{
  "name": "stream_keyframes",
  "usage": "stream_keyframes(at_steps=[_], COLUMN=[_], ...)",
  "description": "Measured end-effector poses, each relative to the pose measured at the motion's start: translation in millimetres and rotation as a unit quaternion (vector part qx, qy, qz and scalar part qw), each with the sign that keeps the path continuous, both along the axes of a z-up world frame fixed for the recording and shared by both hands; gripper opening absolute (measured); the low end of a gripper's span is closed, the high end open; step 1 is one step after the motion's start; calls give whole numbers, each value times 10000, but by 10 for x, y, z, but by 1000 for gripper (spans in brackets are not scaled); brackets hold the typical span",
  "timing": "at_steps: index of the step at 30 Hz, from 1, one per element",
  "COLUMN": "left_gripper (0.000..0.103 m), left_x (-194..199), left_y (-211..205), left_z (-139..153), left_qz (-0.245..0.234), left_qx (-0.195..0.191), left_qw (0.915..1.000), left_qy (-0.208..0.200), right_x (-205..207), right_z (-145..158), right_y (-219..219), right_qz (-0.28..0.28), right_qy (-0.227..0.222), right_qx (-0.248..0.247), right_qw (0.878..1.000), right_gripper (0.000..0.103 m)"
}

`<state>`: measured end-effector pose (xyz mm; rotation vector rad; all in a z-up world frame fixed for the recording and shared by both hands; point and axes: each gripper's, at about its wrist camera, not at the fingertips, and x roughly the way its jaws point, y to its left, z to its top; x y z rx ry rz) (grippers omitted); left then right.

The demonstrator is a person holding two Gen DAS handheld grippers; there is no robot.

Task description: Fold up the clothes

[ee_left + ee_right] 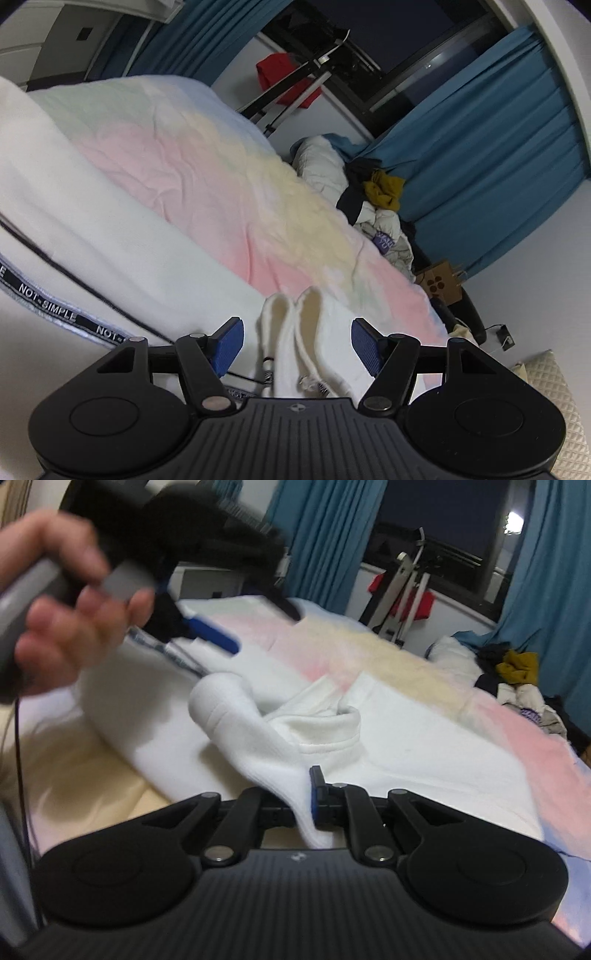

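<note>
Left wrist view: the left gripper (295, 343) has its blue pads spread wide around a bunched fold of the white fleece garment (122, 229) lying on the pastel pink-and-yellow bedspread (229, 184), likely poised to pinch that edge. Right wrist view: the right gripper (312, 797) is clamped on a lifted sleeve-like flap of the garment, probably to carry it over for a fold, while the person's hand (62, 602) holds the left gripper above.

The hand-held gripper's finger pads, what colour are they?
Blue finger pads, clearest in the left wrist view.

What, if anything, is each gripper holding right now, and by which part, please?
The right gripper is shut on the white garment, pinching a lifted fold of its fabric. The left gripper is open, with folds of fabric between its fingers but ungripped.
</note>
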<state>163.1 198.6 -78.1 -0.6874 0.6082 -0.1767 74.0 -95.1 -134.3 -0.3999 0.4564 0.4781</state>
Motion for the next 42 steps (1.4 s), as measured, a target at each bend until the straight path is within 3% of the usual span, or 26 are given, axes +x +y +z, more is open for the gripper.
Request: stream_keyframes(at_steps=[3,8,16,21,26,32,34,36,42], left_gripper=[67,68,68,68,68,68,68,68,68], left_x=[13,53,62,52,-13,-51,-60,-72,-114], left_y=[-50,-86,-197,-189,-140,-155,-153,-145,-83], left_z=[-18,-70,-160,-118,-121,-110,-100,-85,-35], left_qz=[-62,9,-57,117,242,241,242,256,310], left_qx=[-83,-123,111,582,498,560,553,540,389], left_qw=[9999,9998,9999,9982,9985,9981,9982,9982,9987], left_qy=[-105,-135,-106,-102,-47,-44,-57,-79,-115], right_x=[-16,65,108,116,117,94,82,57,40], right_z=[36,-22,14,44,64,159,209,242,312], right_y=[4,-6,-57,-114,-154,-193,-236,-255,-348], right_qz=[268,339,272,217,129,92,193,326,105], right_qy=[-42,302,531,633,695,855,981,1064,701], right_qx=[76,121,401,622,831,1211,1508,1743,2136], right_qw=[9996,9989,9974,9958,9940,9889,9835,9784,9743], right_gripper=[10,10,11,12,13,26,41,48,47])
